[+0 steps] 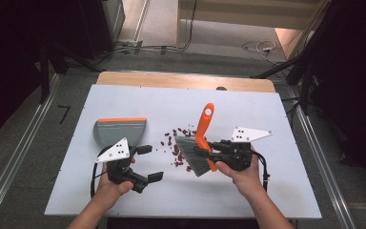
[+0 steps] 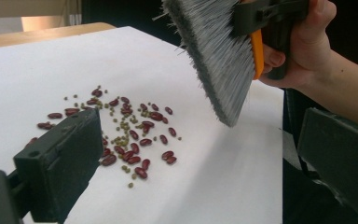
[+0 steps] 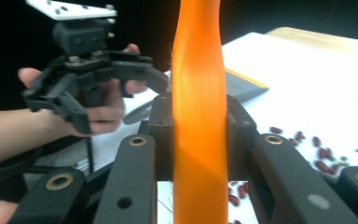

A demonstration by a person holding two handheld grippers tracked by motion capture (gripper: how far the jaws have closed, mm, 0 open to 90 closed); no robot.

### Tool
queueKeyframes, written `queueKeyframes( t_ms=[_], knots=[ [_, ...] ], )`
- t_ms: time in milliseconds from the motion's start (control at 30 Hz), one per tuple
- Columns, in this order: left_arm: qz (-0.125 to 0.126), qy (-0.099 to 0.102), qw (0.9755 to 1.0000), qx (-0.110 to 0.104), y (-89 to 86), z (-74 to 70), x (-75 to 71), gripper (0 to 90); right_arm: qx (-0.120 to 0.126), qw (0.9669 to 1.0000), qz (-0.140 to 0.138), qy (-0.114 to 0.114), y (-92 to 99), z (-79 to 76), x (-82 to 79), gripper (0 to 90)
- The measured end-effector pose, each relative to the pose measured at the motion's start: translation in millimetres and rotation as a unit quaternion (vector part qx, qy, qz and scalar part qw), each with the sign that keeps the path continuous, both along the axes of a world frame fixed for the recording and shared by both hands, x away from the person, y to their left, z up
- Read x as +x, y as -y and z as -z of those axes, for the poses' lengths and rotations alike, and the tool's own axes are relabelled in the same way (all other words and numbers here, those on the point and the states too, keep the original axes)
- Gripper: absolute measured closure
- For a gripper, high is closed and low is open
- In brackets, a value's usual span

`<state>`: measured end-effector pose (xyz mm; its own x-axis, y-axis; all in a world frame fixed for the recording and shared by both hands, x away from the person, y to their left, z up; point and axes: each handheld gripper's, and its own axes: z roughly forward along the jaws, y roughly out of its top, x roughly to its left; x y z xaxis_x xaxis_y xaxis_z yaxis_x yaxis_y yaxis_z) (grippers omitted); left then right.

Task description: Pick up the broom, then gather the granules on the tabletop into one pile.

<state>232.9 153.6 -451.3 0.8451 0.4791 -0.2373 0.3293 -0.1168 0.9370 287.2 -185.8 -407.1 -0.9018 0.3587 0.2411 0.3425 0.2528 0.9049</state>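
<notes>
Sweeping job judged barely begun: beans [image 1: 177,145] scattered loose on the white table [image 1: 124,98], none in the dustpan [image 1: 119,131]

Right gripper [image 1: 208,151] pinching the brush [image 1: 200,150] by its orange handle, jaws pressed tight on both sides of the handle as seen in the right gripper view [image 3: 198,140]. Brush carried just right of the table's centre, bristles pointing toward the near edge and raised clear of the surface in the left gripper view [image 2: 214,56], handle tip pointing toward the far edge

Left gripper [image 1: 148,162] spread wide, nothing between the jaws, held near the near-left part of the table. Dustpan lying flat left of centre, just beyond the left gripper, apart from it, orange-trimmed edge toward the far side. Not in hand

Beans: dark red kidney-shaped pieces mixed with smaller greenish ones [image 2: 126,128], spread in a loose patch around the table's centre, between dustpan and brush, some close under the bristles. Patch well apart from the dustpan

Remaining, by judgement: take up the dustpan with the left gripper, set it beside the patch, draw the bristles across the beans into it. Stray beans at the patch's far fringe likely to need a second pass

Brush condition: grey bristles dense and slightly splayed at the tips, handle smooth, glossy, with a hanging hole at its end
</notes>
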Motion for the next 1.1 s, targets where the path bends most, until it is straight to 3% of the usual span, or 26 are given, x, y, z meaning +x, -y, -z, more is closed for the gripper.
queueKeyframes(
  t_ms=[167, 267, 467, 500, 533, 567, 600, 667, 767, 867, 967, 1100],
  knots=[
    [-0.016, 0.002, 0.9999, -0.001, -5.9, 0.4, -0.1, 0.3, -0.021, 0.9993, 0.03, 0.008, 2.1, 0.6, 2.7, 68.8],
    [-0.026, 0.003, 0.9996, 0.005, -9.9, 1.4, -1.4, 0.4, -0.054, 0.9963, 0.064, 0.018, 2.0, 0.5, 5.3, 68.8],
    [-0.042, 0.008, 0.999, 0.015, -17.8, 1.8, -3.3, 0.3, -0.129, 0.9818, 0.129, 0.052, 3.6, -6.0, 15.2, 68.8],
    [-0.045, 0.008, 0.9989, 0.013, -20.3, 1.7, -3.1, 0.3, -0.129, 0.9818, 0.129, 0.052, 3.6, -6.0, 15.2, 68.8],
    [-0.05, 0.007, 0.9987, 0.01, -23.2, 1.7, -2.7, 0.3, -0.151, 0.977, 0.14, 0.055, 5.4, -6.4, 22.8, 68.8],
    [-0.054, 0.006, 0.9985, 0.01, -25.4, 1.9, -2.4, 0.3, -0.151, 0.977, 0.14, 0.055, 5.4, -6.4, 22.8, 68.8],
    [-0.057, 0.006, 0.9983, 0.011, -27.6, 2.1, -2.3, 0.3, -0.166, 0.972, 0.157, 0.055, 6.8, -5.9, 30.2, 68.7],
    [-0.062, 0.006, 0.998, 0.013, -31.6, 2.3, -2.0, 0.3, -0.17, 0.9704, 0.163, 0.054, 7.5, -5.7, 33.6, 68.7],
    [-0.069, 0.009, 0.9974, 0.014, -36.7, 2.2, -2.3, 0.0, -0.2, 0.9605, 0.187, 0.051, 8.5, -4.4, 49.4, 68.7],
    [-0.076, 0.011, 0.9968, 0.018, -41.9, 2.3, -2.8, 0.0, -0.238, 0.9481, 0.203, 0.054, 5.2, -0.4, 64.0, 68.8],
    [-0.083, 0.011, 0.9963, 0.017, -46.5, 2.9, -3.0, 0.0, -0.266, 0.9387, 0.214, 0.049, 0.8, 4.7, 77.8, 68.7],
    [-0.09, 0.01, 0.9958, 0.018, -50.4, 4.1, -2.4, 0.0, -0.323, 0.9179, 0.224, 0.054, -11.4, 11.2, 94.2, 68.7]
  ],
)
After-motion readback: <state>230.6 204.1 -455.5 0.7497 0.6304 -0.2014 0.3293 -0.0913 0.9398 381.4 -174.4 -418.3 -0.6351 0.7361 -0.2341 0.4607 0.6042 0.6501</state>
